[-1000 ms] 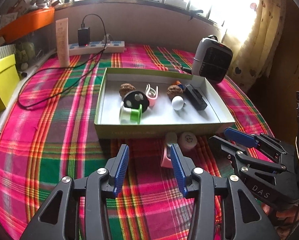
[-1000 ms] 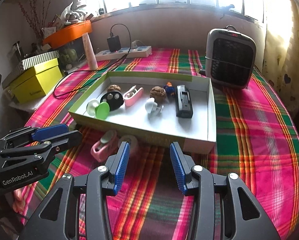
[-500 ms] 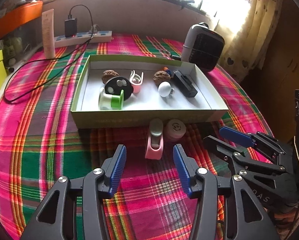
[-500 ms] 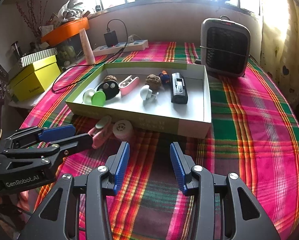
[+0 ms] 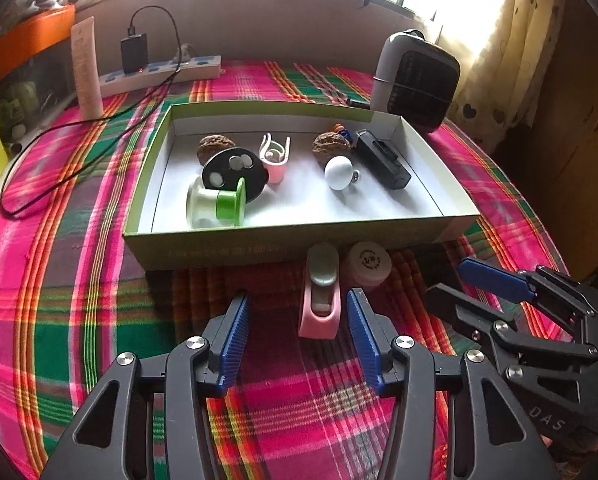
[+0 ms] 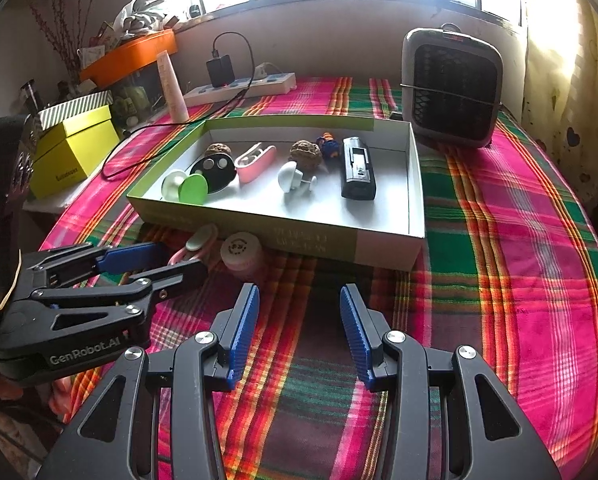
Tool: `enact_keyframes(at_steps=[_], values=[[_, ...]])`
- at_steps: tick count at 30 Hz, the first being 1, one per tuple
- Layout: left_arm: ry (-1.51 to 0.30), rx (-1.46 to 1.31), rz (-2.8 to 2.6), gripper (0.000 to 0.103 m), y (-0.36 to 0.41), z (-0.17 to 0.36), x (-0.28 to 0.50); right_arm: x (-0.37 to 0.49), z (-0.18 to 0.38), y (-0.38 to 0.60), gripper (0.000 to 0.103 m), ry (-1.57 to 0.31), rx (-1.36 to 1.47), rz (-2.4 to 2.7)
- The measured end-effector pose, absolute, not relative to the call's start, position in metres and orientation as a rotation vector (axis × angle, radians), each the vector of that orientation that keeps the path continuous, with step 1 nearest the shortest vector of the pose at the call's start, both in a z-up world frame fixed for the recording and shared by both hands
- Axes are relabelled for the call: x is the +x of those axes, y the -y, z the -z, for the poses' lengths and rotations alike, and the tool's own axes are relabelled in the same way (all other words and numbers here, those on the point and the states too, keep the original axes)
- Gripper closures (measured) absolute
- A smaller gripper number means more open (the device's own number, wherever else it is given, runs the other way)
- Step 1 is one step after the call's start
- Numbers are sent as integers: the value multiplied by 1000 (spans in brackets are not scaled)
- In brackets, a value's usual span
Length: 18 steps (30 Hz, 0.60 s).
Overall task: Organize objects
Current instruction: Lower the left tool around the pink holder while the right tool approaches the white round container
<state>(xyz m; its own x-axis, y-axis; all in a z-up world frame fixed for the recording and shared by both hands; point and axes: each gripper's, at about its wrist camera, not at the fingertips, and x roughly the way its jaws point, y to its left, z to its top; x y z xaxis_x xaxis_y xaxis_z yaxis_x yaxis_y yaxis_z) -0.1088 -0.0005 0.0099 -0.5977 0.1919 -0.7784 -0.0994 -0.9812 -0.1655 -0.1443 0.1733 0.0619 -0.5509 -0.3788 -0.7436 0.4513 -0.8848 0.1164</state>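
Note:
A pink clip with a grey-green lever lies on the plaid cloth just in front of the green-edged box. It sits between the fingers of my left gripper, close to the right pad, and neither pad presses on it; the jaws stand open. Beside the clip rests a small round cream pot. The box holds two walnuts, a black disc, a green-capped spool, another pink clip, a white knob and a black device. My right gripper hovers open and empty over the cloth, right of the left gripper.
A grey heater stands behind the box's right corner. A power strip with a black charger and its cable runs along the back wall, next to a pale tube. Yellow boxes and an orange tray sit at the left edge.
My left gripper's jaws have widened and it has come forward and down, so the pink clip now lies between its fingers. The right gripper has kept its place.

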Motion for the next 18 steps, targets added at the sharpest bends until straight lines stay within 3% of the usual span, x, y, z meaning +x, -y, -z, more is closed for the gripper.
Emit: enact_keyframes(at_steps=[11,18], values=[[110,-1310,-2687,56,-2,-10,-114,-145,-60,-169,59,-131,1142,2410],[129,-1315,-2712,77,7,-9,-112,-145,-59,-163,59,-141,1146,2403]])
